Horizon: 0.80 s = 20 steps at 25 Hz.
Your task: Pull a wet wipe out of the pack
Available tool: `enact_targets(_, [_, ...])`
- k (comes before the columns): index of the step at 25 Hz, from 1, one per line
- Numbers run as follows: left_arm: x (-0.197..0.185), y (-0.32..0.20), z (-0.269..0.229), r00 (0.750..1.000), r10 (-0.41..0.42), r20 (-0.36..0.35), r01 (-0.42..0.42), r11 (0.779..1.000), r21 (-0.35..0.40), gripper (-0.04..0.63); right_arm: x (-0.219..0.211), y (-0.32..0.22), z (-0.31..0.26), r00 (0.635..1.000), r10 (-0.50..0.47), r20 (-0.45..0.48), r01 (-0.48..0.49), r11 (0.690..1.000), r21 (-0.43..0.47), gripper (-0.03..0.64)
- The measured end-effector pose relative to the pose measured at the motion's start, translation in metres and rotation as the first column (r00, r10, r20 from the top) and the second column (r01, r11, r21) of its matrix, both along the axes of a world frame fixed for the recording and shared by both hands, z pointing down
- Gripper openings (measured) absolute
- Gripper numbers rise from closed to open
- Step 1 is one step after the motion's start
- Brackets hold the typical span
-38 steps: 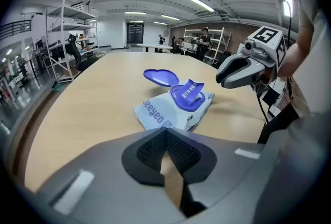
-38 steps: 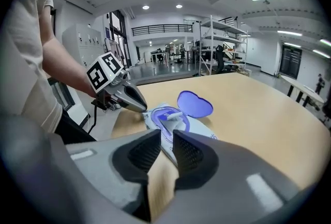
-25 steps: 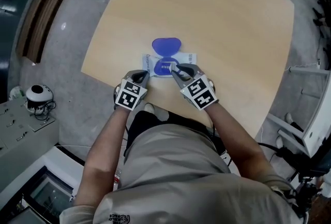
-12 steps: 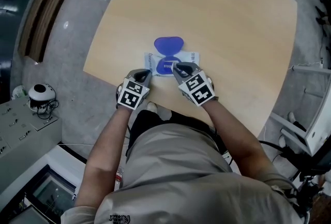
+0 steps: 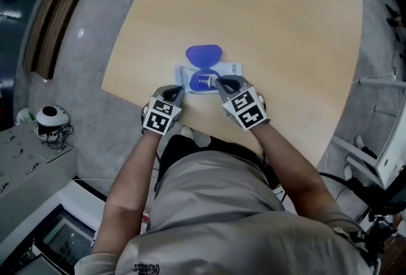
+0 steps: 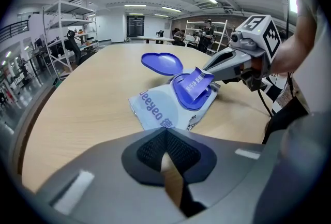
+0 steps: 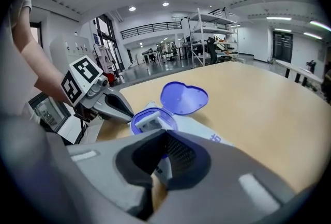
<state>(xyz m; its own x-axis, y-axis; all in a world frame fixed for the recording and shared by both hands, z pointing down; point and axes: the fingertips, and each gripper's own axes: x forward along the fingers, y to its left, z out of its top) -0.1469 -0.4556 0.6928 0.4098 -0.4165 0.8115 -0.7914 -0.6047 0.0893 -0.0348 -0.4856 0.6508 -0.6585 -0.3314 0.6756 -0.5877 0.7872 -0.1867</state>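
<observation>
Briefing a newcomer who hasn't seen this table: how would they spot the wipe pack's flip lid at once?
On the light wooden table lies a pale wet wipe pack, near the person's edge. Its flip lid is the blue heart-shaped flap open at the pack's far side, unlike the printed blue seal tab pinched in the right gripper.

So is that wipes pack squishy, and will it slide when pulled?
Probably squishy: the pack is a thin film pouch; only its blue lid looks stiff. It seems light, so it might lift or slide, since the right gripper pinches its purple flap while the left gripper is shut beside it, gripping nothing.
</observation>
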Motion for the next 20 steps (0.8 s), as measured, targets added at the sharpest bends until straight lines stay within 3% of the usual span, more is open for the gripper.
enact_targets(20, [0.002,0.000,0.002,1.000,-0.006,0.021,0.006,1.000,-0.020,0.005,0.064,-0.026,-0.007,0.986,0.166,-0.002,-0.166,0.985,0.042,0.002])
